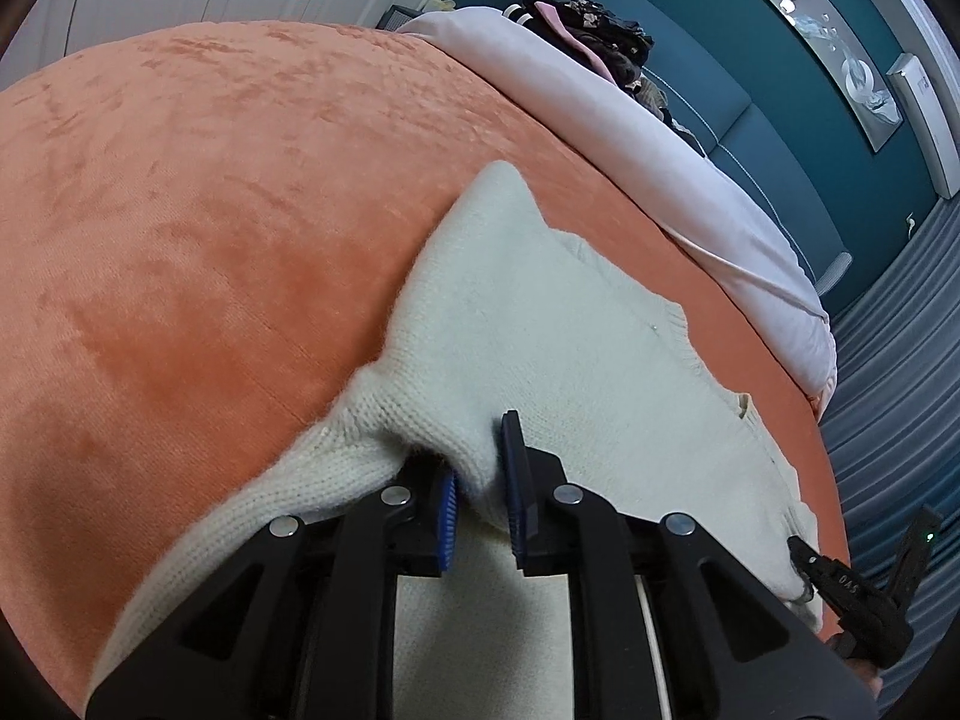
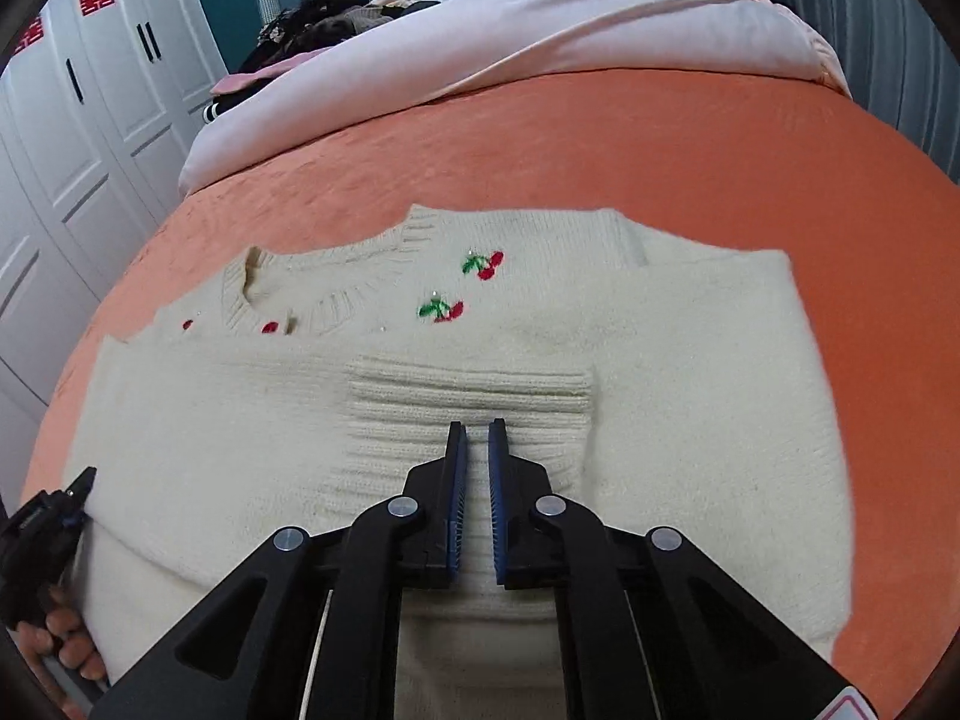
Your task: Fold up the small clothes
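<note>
A cream knit sweater with red cherry embroidery lies flat on the orange bedspread, a ribbed cuff folded over its middle. In the left wrist view the sweater runs away from me. My left gripper is shut on a raised fold of the sweater's edge. My right gripper sits over the ribbed cuff, jaws nearly together with a narrow gap, knit showing between them; I cannot tell whether it pinches the fabric. The left gripper also shows in the right wrist view at the sweater's left edge.
A pale pink duvet lies bunched along the far side of the bed, with a pile of dark clothes behind it. White wardrobe doors stand at the left. A teal headboard and grey curtains border the bed.
</note>
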{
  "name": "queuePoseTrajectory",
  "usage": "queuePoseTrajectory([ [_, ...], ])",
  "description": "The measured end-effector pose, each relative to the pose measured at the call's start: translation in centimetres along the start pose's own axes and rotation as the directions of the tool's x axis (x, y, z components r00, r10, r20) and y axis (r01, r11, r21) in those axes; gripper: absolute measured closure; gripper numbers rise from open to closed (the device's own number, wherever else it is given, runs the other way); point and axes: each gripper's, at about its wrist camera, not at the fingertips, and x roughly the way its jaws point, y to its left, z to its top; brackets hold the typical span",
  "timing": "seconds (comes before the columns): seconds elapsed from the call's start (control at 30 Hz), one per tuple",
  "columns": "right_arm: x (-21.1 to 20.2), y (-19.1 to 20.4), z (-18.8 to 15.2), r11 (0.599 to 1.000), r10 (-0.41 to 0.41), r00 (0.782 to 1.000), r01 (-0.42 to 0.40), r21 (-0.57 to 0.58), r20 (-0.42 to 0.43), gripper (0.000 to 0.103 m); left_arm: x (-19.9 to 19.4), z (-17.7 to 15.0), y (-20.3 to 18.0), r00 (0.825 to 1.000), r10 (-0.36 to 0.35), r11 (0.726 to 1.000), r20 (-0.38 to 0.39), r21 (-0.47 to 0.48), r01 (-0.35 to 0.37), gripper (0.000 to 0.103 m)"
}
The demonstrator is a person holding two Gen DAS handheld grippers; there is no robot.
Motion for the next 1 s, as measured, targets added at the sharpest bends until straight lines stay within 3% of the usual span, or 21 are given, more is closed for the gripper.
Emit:
queuePoseTrajectory([
  [0.07,-1.5,0.0,-0.1,0.999,0.041,0.998,-0.043,0.026,0.053,0.095,0.0,-0.1,0.1,1.0,-0.007,1.0,0.006,0.0,0.007,0.089],
  [0.17,0.9,-0.8,-2.0,1.0,0.008,1.0,-0.007,0.022,-0.031,0.095,0.0,-0.2,0.3,1.0,-0.02,1.0,0.011,-0.007,0.02,0.089],
  [0.2,0.4,-1.1,-2.4,0.999,0.027,1.0,-0.027,0.029,0.003,0.096,0.0,-0.1,0.4,1.0,-0.021,1.0,0.01,-0.009,0.021,0.089],
  [0.27,-1.2,-1.7,-2.1,0.993,0.042,0.999,-0.041,0.109,-0.007,0.097,-0.1,-0.1,0.4,1.0,-0.024,1.0,0.004,-0.013,0.025,0.088],
  [0.33,-4.8,-2.0,-2.3,0.986,0.073,0.997,-0.077,0.147,0.033,0.088,-1.1,0.2,0.4,0.999,-0.028,1.0,-0.017,-0.014,0.028,0.085],
  [0.4,-9.4,-2.3,-3.6,0.99,0.067,0.995,-0.076,0.123,0.074,0.084,-4.1,0.0,0.6,1.0,-0.022,1.0,0.003,0.005,0.022,0.067],
  [0.47,-13.8,-3.7,-6.5,0.993,0.039,0.996,-0.048,0.111,0.078,0.061,-7.8,-0.5,1.1,1.0,-0.013,0.999,0.004,0.041,0.013,0.043],
  [0.5,-15.8,-4.7,-8.2,0.993,0.029,0.997,-0.037,0.11,0.069,0.047,-9.7,-1.0,1.6,1.0,0.004,0.998,-0.007,0.064,-0.004,0.038],
  [0.57,-19.3,-6.6,-12.5,0.994,-0.014,1.0,0.011,0.104,0.02,0.045,-13.3,-2.2,3.3,0.998,0.043,0.995,-0.052,0.088,-0.039,0.027],
  [0.67,-23.0,-9.0,-19.3,0.989,-0.065,0.995,0.075,0.129,-0.074,0.039,-17.5,-5.2,6.5,0.985,0.086,0.995,-0.149,0.067,-0.076,0.018],
  [0.77,-24.6,-10.3,-24.9,0.976,-0.016,0.988,0.049,0.211,-0.155,0.036,-20.0,-8.9,8.8,0.97,0.088,0.996,-0.226,0.04,-0.081,0.017],
  [0.83,-24.5,-10.2,-27.2,0.966,0.021,0.983,0.027,0.257,-0.183,0.036,-21.3,-10.7,8.4,0.977,0.079,0.996,-0.198,0.062,-0.068,0.013],
  [0.93,-23.9,-8.5,-28.3,0.961,0.076,0.984,-0.029,0.275,-0.163,0.035,-21.2,-12.0,7.1,0.973,0.043,0.998,-0.226,0.058,-0.03,0.013],
  [1.0,-23.4,-7.4,-28.0,0.961,0.09,0.985,-0.048,0.273,-0.146,0.036,-20.5,-12.5,6.1,0.969,0.035,0.998,-0.246,0.055,-0.022,0.024],
])
